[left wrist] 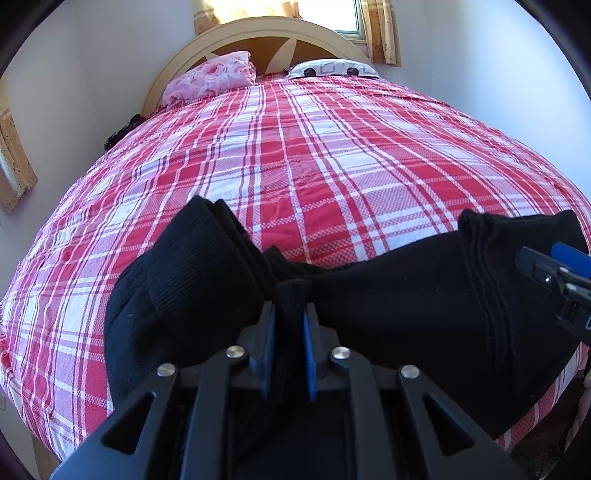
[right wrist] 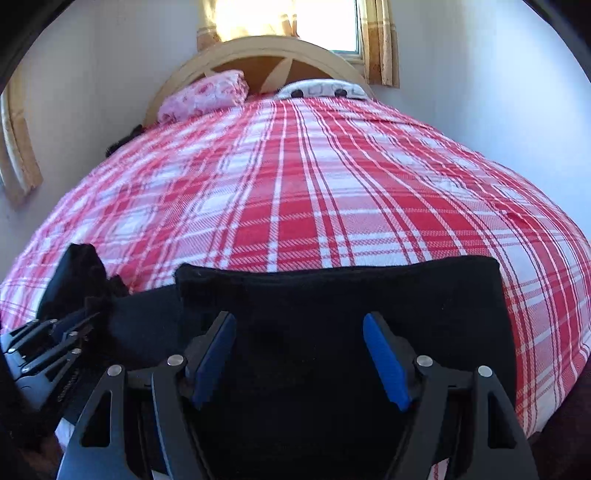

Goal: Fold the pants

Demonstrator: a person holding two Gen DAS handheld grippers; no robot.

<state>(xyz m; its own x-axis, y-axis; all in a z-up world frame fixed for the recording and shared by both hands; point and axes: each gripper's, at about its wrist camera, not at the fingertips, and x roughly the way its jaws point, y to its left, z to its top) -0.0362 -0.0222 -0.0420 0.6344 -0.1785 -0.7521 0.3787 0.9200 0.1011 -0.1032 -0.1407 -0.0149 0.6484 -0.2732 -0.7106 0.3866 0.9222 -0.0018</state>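
Observation:
Black pants (left wrist: 406, 295) lie across the near edge of a bed with a red and white plaid cover (left wrist: 295, 166). My left gripper (left wrist: 290, 314) is shut on a bunched ribbed fold of the pants near their left end. My right gripper (right wrist: 299, 332) is open, its blue pads spread over a flat folded part of the pants (right wrist: 332, 295), holding nothing. The right gripper also shows at the right edge of the left wrist view (left wrist: 554, 273). The left gripper shows at the left edge of the right wrist view (right wrist: 70, 325), with black cloth bunched in it.
A pink floral pillow (left wrist: 210, 79) and a white patterned pillow (left wrist: 332, 69) lie at the wooden headboard (left wrist: 258, 37). A curtained window (left wrist: 332, 14) is behind it. White walls stand on both sides of the bed.

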